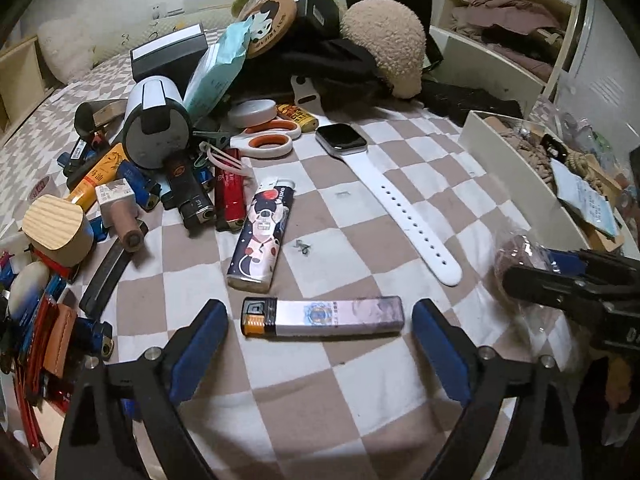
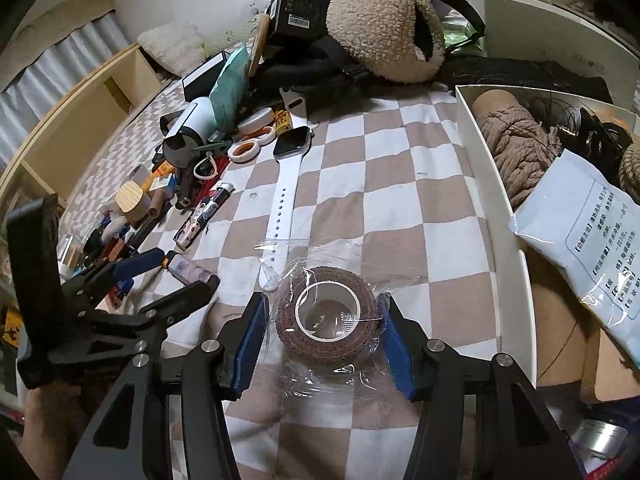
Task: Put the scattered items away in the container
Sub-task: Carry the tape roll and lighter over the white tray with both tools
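Note:
A pale lilac lighter (image 1: 322, 317) lies crosswise on the checked cloth between the blue pads of my left gripper (image 1: 320, 320). The jaws stand wide and a gap shows at each end of the lighter. My right gripper (image 2: 325, 336) is shut on a brown tape roll (image 2: 326, 316) in clear wrap, just left of the white container (image 2: 492, 200). In the left wrist view the right gripper (image 1: 532, 268) and its wrapped tape roll (image 1: 516, 248) hang at the right edge. In the right wrist view the left gripper (image 2: 186, 270) straddles the lilac lighter (image 2: 192, 271).
An astronaut-print lighter (image 1: 260, 236) and a white smartwatch (image 1: 340, 140) lie on the cloth beyond the left gripper. A heap of lighters, scissors (image 1: 266, 138) and small boxes fills the left side. The white container (image 1: 516, 172) holds rope and a white packet (image 2: 580, 240).

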